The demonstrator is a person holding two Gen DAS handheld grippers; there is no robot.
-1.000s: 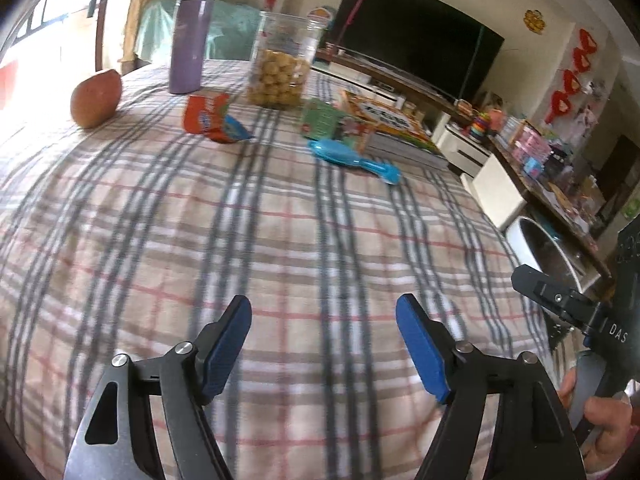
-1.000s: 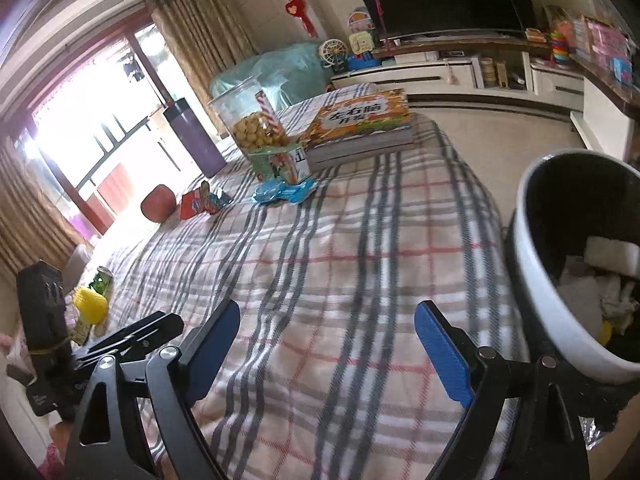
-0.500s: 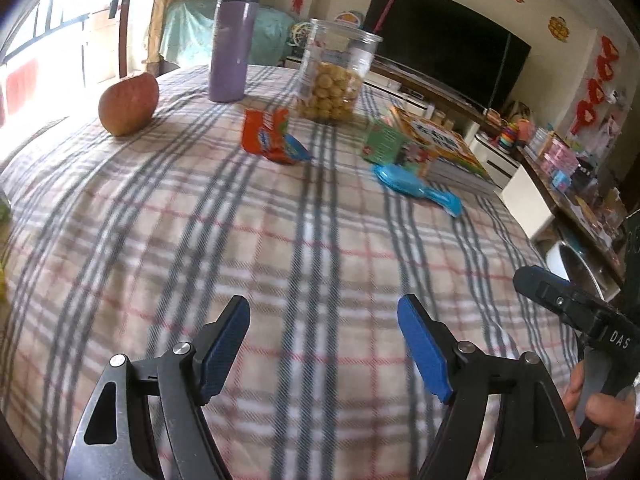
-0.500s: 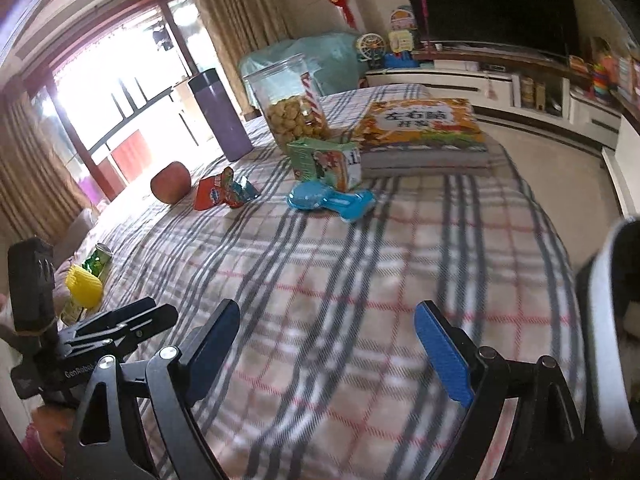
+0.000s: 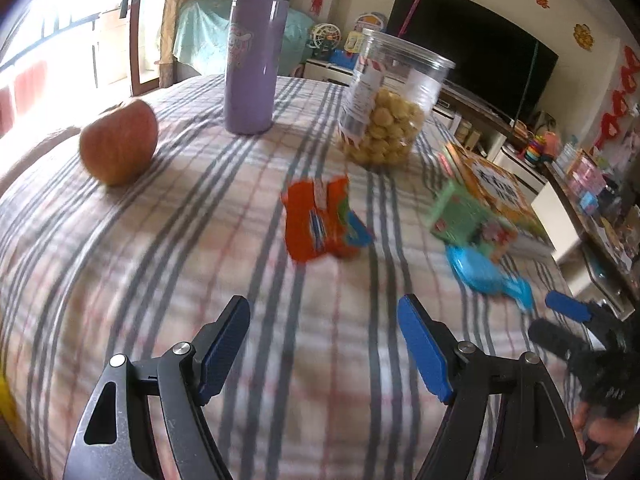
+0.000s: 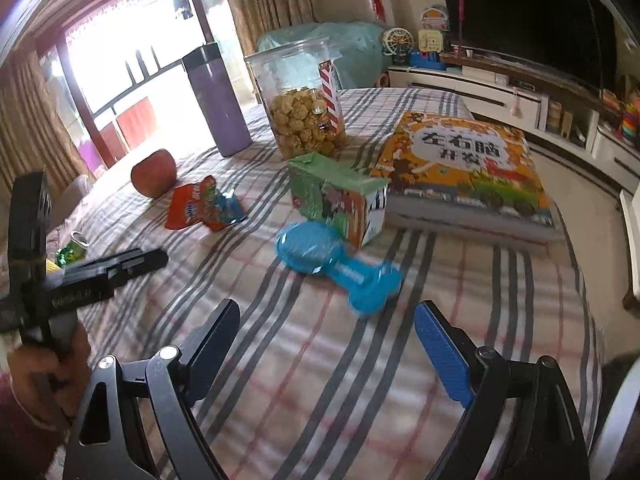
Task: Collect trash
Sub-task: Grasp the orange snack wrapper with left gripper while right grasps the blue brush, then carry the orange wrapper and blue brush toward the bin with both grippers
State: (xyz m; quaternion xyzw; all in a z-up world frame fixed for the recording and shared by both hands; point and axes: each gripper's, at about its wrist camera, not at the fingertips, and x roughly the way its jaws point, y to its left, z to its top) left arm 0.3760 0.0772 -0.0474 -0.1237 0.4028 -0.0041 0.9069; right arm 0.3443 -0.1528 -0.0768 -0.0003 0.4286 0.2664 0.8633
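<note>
Lying crumpled on the plaid bench ahead of the left gripper, whose fingers gape wide and empty like the right gripper's, the orange wrapper could slide away from a shallow pinch.

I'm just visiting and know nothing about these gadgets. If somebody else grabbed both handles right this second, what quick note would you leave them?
Left gripper: open, empty, aimed at the orange snack wrapper just ahead on the checked cloth.
Right gripper: open, empty, facing the blue plastic piece beside the green carton.
Not obviously trash: apple, purple flask, snack jar, book.
Done: nothing picked up at this moment.
Left: probably grab the wrapper first, then judge the blue piece and the carton. The bin's place isn't clear from these views.
</note>
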